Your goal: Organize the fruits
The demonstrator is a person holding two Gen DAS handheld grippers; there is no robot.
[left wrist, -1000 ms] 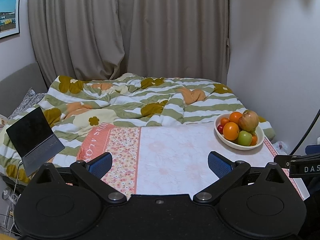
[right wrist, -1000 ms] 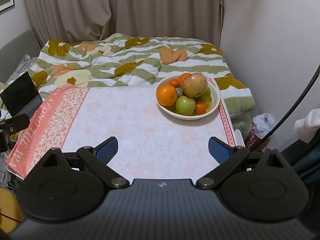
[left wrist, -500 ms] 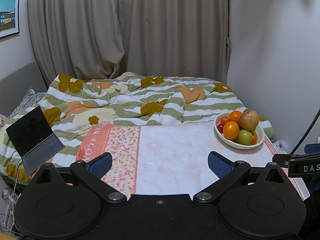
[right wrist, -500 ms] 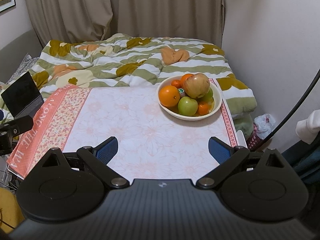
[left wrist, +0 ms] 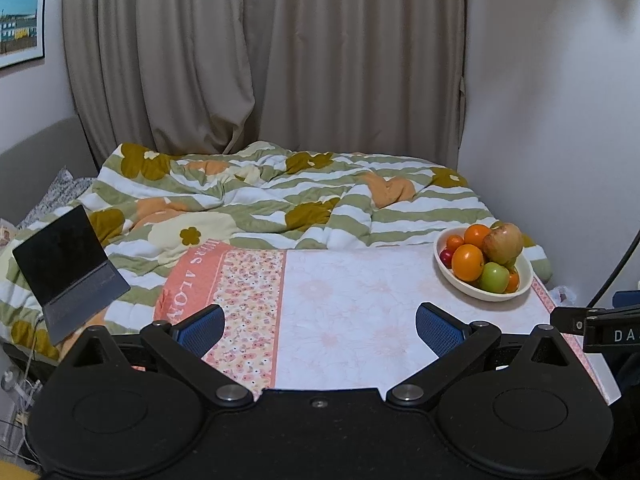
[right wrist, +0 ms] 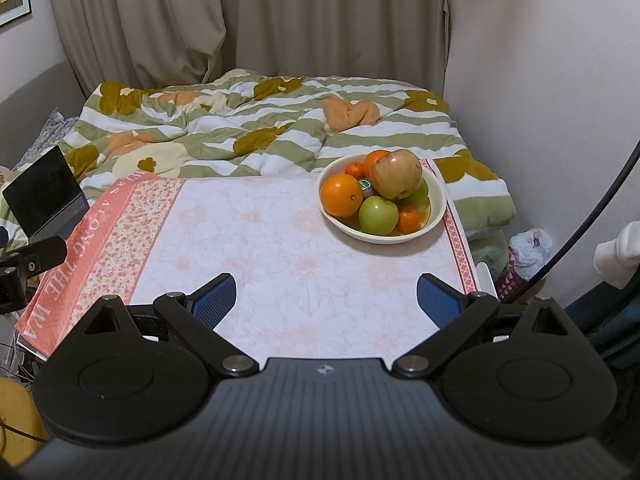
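Note:
A cream bowl (right wrist: 436, 216) piled with fruit sits at the far right of a table under a pink floral cloth (right wrist: 280, 248). On top lies a large red-yellow apple (right wrist: 396, 174), with an orange (right wrist: 340, 194), a green apple (right wrist: 378, 214) and small tangerines around it. The left wrist view has the same bowl (left wrist: 524, 284) at its right. My right gripper (right wrist: 326, 300) is open and empty over the table's near edge, short of the bowl. My left gripper (left wrist: 320, 328) is open and empty too, above the near left part of the cloth.
A bed with a green-striped flowered duvet (right wrist: 260, 128) lies behind the table. An open laptop (left wrist: 68, 268) stands at the left on the bed. Curtains and a white wall close the back and right. A plastic bag (right wrist: 528, 248) lies on the floor at the right.
The right gripper has drawn slightly nearer the bowl and shifted left, so the bowl sits further right in its view. The left gripper has barely moved.

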